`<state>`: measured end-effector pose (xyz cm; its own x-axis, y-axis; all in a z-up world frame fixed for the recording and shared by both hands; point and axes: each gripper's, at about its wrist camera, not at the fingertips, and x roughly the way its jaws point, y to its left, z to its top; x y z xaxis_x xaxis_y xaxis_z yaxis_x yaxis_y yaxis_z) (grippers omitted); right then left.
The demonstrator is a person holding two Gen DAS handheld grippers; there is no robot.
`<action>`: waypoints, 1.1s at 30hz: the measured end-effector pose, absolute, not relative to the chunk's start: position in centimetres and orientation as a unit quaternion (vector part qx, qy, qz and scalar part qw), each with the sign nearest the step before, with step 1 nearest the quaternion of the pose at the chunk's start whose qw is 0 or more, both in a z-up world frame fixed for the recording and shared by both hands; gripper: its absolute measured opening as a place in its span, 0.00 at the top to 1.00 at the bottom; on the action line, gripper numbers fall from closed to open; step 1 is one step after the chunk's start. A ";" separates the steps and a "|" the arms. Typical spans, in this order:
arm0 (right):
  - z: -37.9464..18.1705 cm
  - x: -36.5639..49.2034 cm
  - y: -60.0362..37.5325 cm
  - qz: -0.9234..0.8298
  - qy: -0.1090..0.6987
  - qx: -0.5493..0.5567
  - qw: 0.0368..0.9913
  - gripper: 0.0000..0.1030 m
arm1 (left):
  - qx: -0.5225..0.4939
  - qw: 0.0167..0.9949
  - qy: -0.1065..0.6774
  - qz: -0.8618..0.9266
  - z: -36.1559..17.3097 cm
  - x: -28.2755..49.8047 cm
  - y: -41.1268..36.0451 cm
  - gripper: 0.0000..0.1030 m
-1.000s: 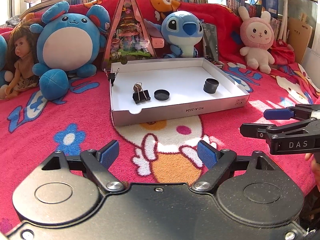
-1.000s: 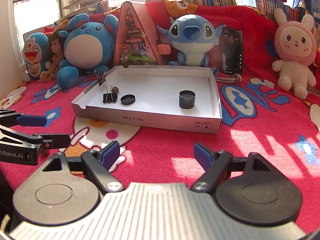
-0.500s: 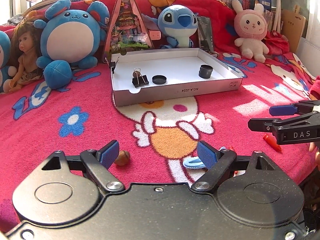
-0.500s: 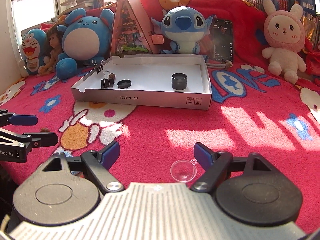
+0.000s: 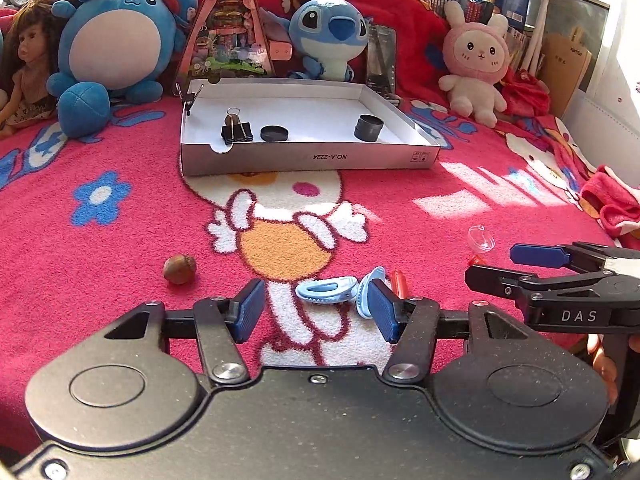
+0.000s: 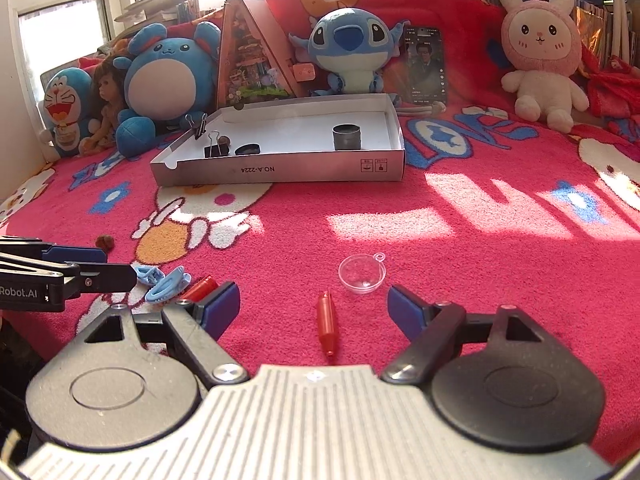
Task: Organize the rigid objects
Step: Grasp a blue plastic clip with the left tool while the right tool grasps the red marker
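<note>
My left hand-held gripper (image 5: 316, 310) has just been closing, but its pads are not pressing yet. A light blue hair clip (image 5: 334, 290) lies on the red blanket (image 5: 120, 248) between them, touching the right pad. A brown acorn (image 5: 179, 269) sits just to its left. My right hand-held gripper (image 6: 314, 306) is wide open and holds nothing. A small red piece (image 6: 327, 326) lies between its pads, with a clear round dish (image 6: 362, 273) just ahead. The white box (image 5: 304, 158) stands far in front.

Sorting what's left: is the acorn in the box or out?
Out. One acorn lies on the red blanket, in front of the white box.
</note>
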<state>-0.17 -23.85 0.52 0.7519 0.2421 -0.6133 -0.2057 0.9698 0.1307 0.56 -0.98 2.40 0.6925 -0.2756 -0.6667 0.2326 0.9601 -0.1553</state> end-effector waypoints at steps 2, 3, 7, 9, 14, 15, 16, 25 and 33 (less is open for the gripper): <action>0.2 -0.5 -23.7 0.121 0.334 0.023 0.935 0.14 | -0.040 0.918 0.370 -0.135 2.1 1.0 -1.2 0.54; 0.1 -0.6 -23.7 0.120 0.336 0.020 0.934 0.14 | -0.044 0.917 0.372 -0.135 1.9 1.2 -1.3 0.54; -0.5 -0.8 -23.7 0.114 0.340 0.018 0.933 0.16 | -0.043 0.918 0.372 -0.130 1.2 1.6 -2.0 0.54; -0.6 -0.8 -23.8 0.111 0.339 0.019 0.934 0.18 | -0.033 0.921 0.367 -0.127 1.1 1.6 -2.4 0.54; -0.7 -1.0 -23.7 0.107 0.335 0.011 0.936 0.27 | -0.025 0.924 0.362 -0.123 0.9 1.7 -2.7 0.57; -0.7 -1.0 -23.6 0.106 0.334 0.007 0.937 0.29 | -0.026 0.924 0.362 -0.123 0.8 1.7 -2.7 0.59; -0.8 -1.0 -23.6 0.103 0.333 0.002 0.937 0.32 | -0.029 0.924 0.362 -0.124 0.8 1.7 -2.7 0.62; -1.0 -1.3 -22.9 0.087 0.319 -0.029 0.943 0.62 | -0.017 0.929 0.350 -0.116 1.0 1.2 -2.6 0.65; -1.0 -1.5 -22.7 0.086 0.313 -0.029 0.945 0.83 | -0.016 0.932 0.346 -0.106 1.2 1.2 -2.1 0.65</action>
<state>-1.54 -22.73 -0.98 0.7891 0.1444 -0.5971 -0.1803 0.9836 -0.0005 1.16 -2.12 1.25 0.7373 -0.2095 -0.6423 0.1871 0.9768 -0.1039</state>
